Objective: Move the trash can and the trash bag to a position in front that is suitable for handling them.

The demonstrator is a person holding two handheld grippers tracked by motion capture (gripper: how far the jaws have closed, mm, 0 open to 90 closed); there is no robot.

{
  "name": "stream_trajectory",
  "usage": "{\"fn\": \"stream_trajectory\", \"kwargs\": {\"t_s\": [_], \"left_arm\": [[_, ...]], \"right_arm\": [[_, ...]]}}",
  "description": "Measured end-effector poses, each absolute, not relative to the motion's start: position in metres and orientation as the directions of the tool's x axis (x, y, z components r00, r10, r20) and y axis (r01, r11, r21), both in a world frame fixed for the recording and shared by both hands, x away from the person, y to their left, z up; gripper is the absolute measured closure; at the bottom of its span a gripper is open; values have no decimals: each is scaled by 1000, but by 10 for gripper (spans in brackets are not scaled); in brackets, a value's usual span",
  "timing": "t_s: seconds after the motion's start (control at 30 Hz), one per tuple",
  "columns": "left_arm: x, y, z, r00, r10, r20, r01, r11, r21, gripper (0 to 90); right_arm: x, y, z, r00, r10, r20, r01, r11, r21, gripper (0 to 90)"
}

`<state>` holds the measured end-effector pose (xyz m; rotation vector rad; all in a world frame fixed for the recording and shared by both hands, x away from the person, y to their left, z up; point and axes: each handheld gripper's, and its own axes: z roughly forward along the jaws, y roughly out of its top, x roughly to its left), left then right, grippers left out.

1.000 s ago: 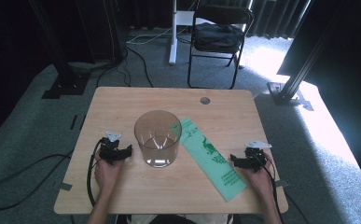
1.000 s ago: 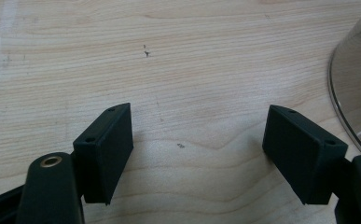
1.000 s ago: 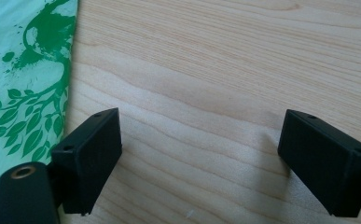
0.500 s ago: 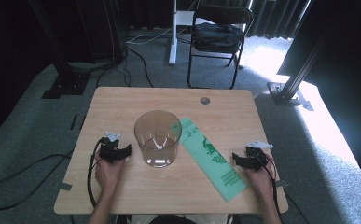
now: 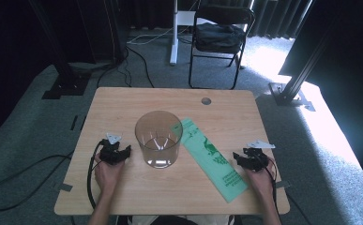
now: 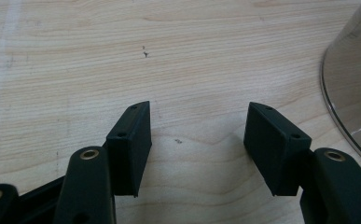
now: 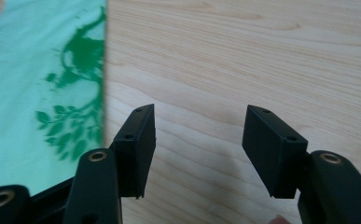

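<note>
A wooden table seen from above, with a person's two forearms coming in from the near edge. A clear bin stands upright at the middle of the table. Just right of it lies a flat green bag, stretched from beside the bin's far rim toward the near right; its far end touches or nearly touches the bin.

The left gripper rests on the table just left of the bin, its jaws spread with bare wood between them. In the left gripper view the bin's curved wall stands close at the right.

The right gripper rests near the right edge, just right of the bag, jaws spread and holding nothing. In the right gripper view the bag, printed with dark green leaves, lies beside the left jaw.

A black chair stands on the grey floor beyond the table.
</note>
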<state>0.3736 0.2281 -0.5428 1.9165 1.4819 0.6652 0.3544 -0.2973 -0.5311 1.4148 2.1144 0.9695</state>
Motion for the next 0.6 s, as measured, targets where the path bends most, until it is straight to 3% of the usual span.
{"fn": "stream_trajectory", "kwargs": {"t_s": [0.13, 0.6], "left_arm": [[372, 228, -542, 249, 968, 16, 660, -181, 729, 465], [368, 226, -541, 248, 969, 12, 665, -179, 725, 483]], "right_arm": [[353, -292, -527, -413, 909, 57, 618, 235, 750, 445], [356, -266, -514, -474, 879, 62, 605, 274, 747, 471]]}}
